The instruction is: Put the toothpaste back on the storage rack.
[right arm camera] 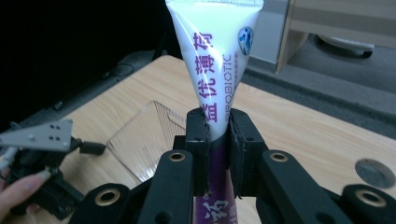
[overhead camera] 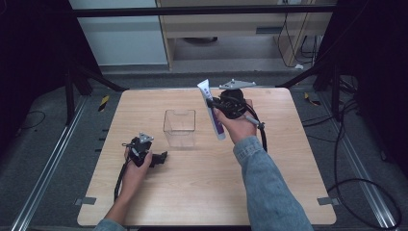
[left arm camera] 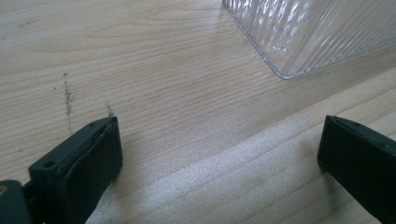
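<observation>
Black jaws of the right gripper (right arm camera: 218,140) clamp a white-and-purple tube (right arm camera: 215,65) above the wooden table (overhead camera: 269,183), beside a clear ribbed container (overhead camera: 179,127). Left gripper (left arm camera: 219,154) rests wide open near it. Grey floor surrounds.

The right gripper (overhead camera: 211,102) is raised above the table (overhead camera: 288,192), jaws clamped together, on a forearm in a denim sleeve (overhead camera: 269,187). The left gripper (overhead camera: 161,157) rests low on the table near its front-left part, jaws spread wide.
</observation>
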A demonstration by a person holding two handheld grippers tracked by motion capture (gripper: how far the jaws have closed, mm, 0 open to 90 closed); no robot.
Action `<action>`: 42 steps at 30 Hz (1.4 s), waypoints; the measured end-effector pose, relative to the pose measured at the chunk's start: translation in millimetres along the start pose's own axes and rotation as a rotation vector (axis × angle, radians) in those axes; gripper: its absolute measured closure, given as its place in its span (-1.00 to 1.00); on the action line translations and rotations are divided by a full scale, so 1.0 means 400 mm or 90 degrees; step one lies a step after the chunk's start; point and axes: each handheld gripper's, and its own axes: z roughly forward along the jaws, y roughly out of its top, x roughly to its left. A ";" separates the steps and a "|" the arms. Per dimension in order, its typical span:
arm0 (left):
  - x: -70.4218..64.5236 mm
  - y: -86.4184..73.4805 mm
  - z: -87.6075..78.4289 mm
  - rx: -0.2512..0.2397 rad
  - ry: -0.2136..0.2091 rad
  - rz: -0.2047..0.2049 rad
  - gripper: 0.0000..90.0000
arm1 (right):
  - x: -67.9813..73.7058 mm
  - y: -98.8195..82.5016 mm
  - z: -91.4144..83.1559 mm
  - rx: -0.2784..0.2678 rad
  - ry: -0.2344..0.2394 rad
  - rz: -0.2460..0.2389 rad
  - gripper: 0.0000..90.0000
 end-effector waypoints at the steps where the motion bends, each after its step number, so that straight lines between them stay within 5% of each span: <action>1: 0.000 0.000 0.000 0.000 0.000 0.000 -1.00 | 0.000 0.000 0.000 0.000 0.000 0.000 0.77; 14: 0.000 0.000 0.000 0.001 0.000 0.002 -1.00 | 0.037 0.078 0.074 -0.051 0.015 0.002 0.77; 24: 0.001 0.000 0.000 0.001 0.000 0.002 -1.00 | 0.057 0.099 0.105 -0.089 0.009 0.014 0.77; 42: 0.001 0.000 0.000 0.001 0.000 0.002 -1.00 | 0.089 0.117 0.161 -0.106 0.005 0.005 0.77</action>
